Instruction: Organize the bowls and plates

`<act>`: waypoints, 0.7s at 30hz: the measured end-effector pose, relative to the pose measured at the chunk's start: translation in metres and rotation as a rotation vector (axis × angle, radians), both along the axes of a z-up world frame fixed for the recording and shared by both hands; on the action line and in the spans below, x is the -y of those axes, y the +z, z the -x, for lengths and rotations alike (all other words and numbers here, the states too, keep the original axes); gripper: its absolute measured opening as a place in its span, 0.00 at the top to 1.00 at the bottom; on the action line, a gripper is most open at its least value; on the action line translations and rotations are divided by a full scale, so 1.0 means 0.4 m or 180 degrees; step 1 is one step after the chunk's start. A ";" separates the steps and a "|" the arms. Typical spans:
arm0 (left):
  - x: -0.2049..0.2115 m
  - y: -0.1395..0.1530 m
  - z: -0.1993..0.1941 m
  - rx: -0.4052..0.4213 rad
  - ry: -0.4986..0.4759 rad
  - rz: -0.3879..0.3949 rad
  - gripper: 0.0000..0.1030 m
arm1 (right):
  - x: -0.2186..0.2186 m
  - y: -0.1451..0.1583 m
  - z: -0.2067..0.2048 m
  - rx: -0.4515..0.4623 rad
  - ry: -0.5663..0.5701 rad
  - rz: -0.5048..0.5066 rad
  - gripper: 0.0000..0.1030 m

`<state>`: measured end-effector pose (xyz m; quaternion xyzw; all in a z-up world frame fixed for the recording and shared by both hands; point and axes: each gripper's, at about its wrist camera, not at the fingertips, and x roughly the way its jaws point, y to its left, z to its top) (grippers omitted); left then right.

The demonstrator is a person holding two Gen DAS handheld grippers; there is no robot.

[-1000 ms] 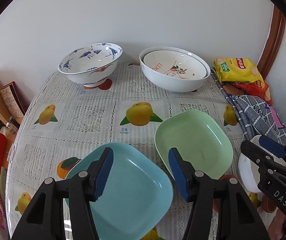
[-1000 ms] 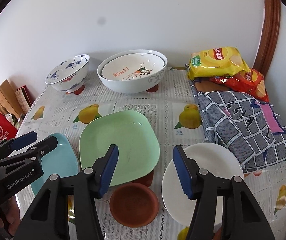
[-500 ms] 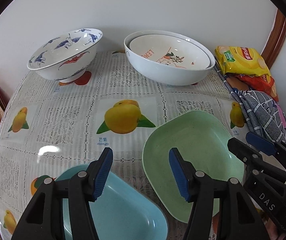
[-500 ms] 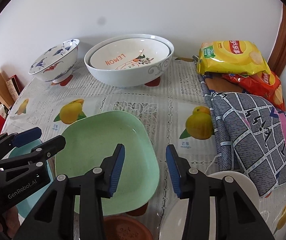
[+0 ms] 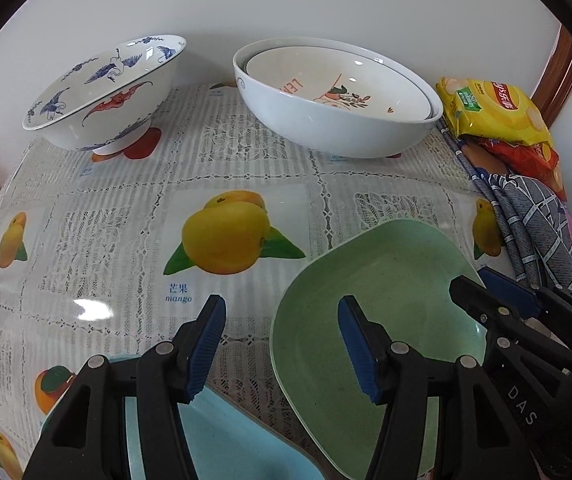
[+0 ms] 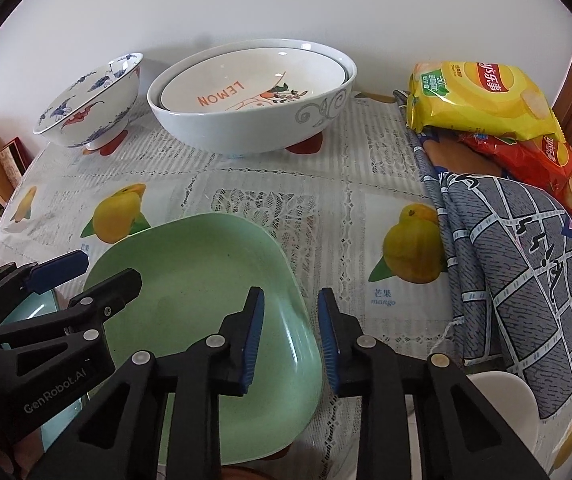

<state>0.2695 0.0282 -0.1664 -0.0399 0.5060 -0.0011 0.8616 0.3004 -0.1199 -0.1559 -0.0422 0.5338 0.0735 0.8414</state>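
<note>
A square green plate (image 5: 378,304) lies on the table in front of both grippers and shows in the right wrist view (image 6: 189,280) too. My left gripper (image 5: 281,344) is open and empty, astride the green plate's left rim. My right gripper (image 6: 292,336) is open, its jaws either side of the plate's right rim. A light blue plate (image 5: 221,440) lies under the left gripper. At the back stand a blue-and-red patterned bowl (image 5: 109,92) and two nested white bowls (image 5: 338,96), the inner marked LEMON (image 6: 245,84).
A fruit-print tablecloth (image 5: 221,184) covers the table. Yellow and red snack bags (image 6: 482,96) and a folded grey checked cloth (image 6: 518,264) lie along the right side. A white plate's rim (image 6: 502,400) shows at the lower right. A wall is right behind the bowls.
Both grippers moved forward and lower toward the green plate. The right gripper's jaws narrowed around the plate's right rim. The blue plate slid out under the left gripper.
</note>
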 end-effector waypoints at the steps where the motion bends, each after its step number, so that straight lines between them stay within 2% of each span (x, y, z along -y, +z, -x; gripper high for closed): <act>1: 0.001 -0.003 -0.001 -0.0012 -0.0003 0.0008 0.45 | -0.001 -0.001 -0.001 -0.0004 -0.0009 0.0006 0.78; 4: 0.006 -0.012 -0.003 -0.0011 -0.0018 0.0021 0.47 | -0.002 -0.003 -0.001 0.0011 -0.0019 0.0046 0.83; 6: 0.008 -0.014 0.000 -0.0004 -0.0014 0.0013 0.62 | 0.001 -0.004 -0.001 0.0016 -0.0030 0.0042 0.89; 8: 0.009 -0.022 0.001 -0.0027 -0.0028 0.0077 0.69 | 0.005 -0.003 0.001 0.0033 -0.0029 0.0017 0.90; 12: 0.002 -0.024 0.007 0.0032 0.0039 0.0024 0.84 | 0.007 0.000 0.006 0.0092 -0.0035 0.0059 0.91; 15: -0.016 -0.016 0.009 0.0045 0.0075 0.0176 0.85 | 0.013 0.009 0.011 0.0121 -0.0061 0.0032 0.91; 21: -0.028 0.030 0.025 0.0197 0.0105 0.0222 0.86 | 0.011 0.048 0.020 0.0247 -0.0086 -0.0050 0.91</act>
